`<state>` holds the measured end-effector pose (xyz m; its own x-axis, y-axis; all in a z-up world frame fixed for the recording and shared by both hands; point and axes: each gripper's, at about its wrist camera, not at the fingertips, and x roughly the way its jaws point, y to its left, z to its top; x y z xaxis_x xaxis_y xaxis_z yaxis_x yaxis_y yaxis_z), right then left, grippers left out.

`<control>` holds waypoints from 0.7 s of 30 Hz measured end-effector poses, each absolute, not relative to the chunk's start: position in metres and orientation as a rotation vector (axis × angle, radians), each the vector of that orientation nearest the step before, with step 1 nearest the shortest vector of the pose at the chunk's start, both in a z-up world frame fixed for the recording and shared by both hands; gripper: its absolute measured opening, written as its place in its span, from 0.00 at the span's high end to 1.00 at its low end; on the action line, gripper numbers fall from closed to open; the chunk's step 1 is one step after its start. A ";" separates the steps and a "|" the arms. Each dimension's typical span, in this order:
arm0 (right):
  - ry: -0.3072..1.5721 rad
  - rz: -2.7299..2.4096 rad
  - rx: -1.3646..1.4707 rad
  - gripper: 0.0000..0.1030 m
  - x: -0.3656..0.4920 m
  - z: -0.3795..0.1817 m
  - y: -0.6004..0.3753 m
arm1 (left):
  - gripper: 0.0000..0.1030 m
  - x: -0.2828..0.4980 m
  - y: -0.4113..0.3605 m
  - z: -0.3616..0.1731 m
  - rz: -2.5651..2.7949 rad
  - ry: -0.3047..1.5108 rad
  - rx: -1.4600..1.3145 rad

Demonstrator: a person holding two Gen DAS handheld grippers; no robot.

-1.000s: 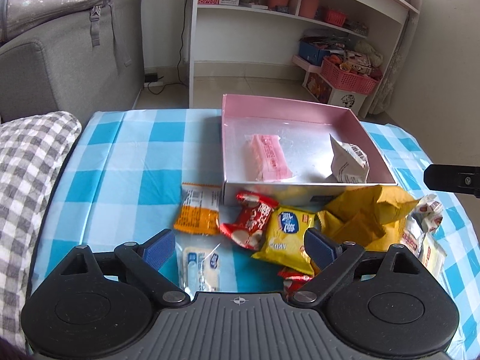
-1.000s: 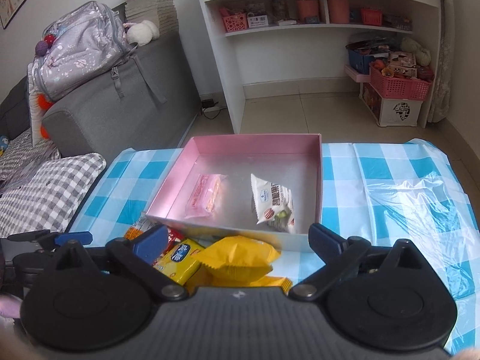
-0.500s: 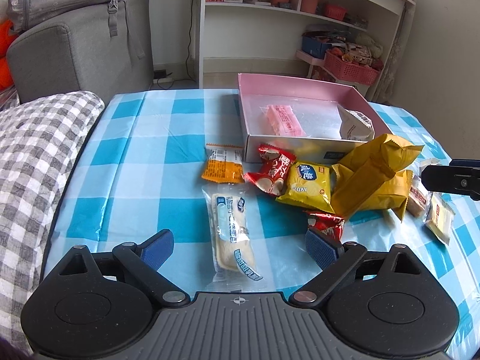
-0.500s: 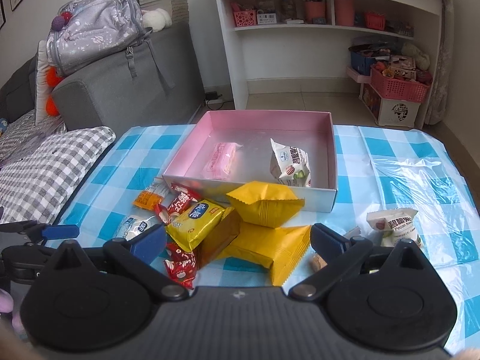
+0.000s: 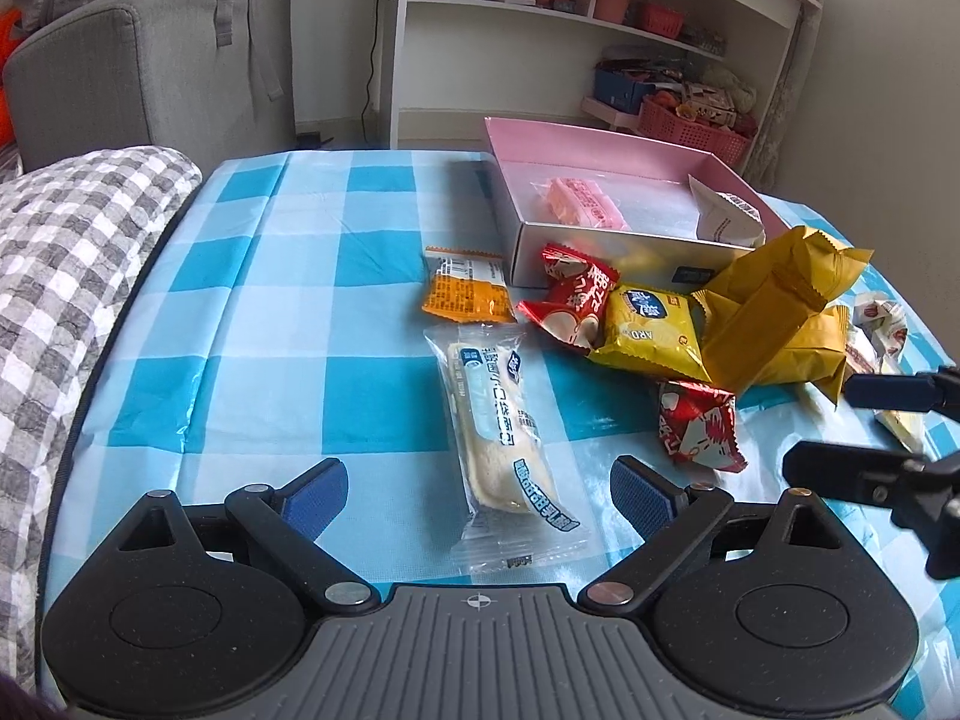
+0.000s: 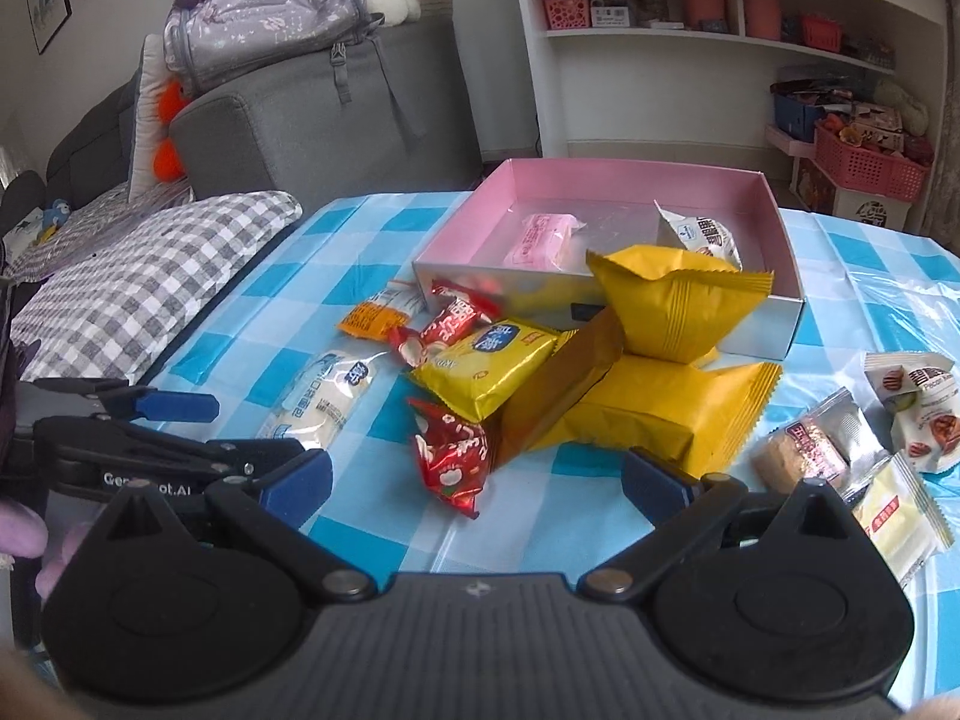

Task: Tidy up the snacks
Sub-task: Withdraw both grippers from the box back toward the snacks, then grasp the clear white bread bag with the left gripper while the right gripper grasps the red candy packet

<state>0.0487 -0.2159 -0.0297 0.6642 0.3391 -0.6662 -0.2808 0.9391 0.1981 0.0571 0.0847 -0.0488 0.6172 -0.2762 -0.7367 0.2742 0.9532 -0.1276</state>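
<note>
Now both tongs, left and right, have drawn back with jaws apart and empty, leaving most snacks (two already boxed) before the pink box on the tabletop.

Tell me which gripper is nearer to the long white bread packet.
Left. The left gripper has its open jaws on either side of the long white bread packet. The right gripper sits further right, facing the red packet.

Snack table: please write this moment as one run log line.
left gripper: open, empty | right gripper: open, empty | pink box: pink wafer pack, white packet inside | other snacks outside
</note>
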 end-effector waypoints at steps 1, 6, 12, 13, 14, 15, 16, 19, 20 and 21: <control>0.771 0.356 0.079 0.00 0.049 -0.033 -0.213 | 0.08 0.059 0.085 -0.050 -0.321 0.847 -0.010; 0.767 0.380 0.063 0.01 0.048 -0.043 -0.204 | 0.09 0.067 0.084 -0.055 -0.334 0.843 -0.028; 0.766 0.378 0.047 0.09 0.054 -0.053 -0.195 | 0.15 0.076 0.081 -0.063 -0.341 0.845 -0.023; 0.768 0.374 0.043 0.10 0.055 -0.054 -0.195 | 0.17 0.077 0.081 -0.064 -0.340 0.847 -0.021; 0.771 0.369 0.039 0.13 0.056 -0.056 -0.194 | 0.19 0.079 0.081 -0.064 -0.336 0.849 -0.021; 0.774 0.364 0.035 0.16 0.057 -0.057 -0.193 | 0.21 0.080 0.081 -0.064 -0.334 0.848 -0.021; 0.775 0.360 0.033 0.18 0.058 -0.059 -0.192 | 0.24 0.081 0.081 -0.064 -0.334 0.847 -0.021; 0.775 0.354 0.033 0.25 0.059 -0.060 -0.189 | 0.32 0.083 0.081 -0.063 -0.335 0.849 -0.028; 0.777 0.352 0.033 0.27 0.060 -0.060 -0.188 | 0.34 0.084 0.081 -0.064 -0.335 0.850 -0.030; 0.779 0.350 0.034 0.29 0.061 -0.061 -0.187 | 0.36 0.085 0.081 -0.064 -0.335 0.851 -0.030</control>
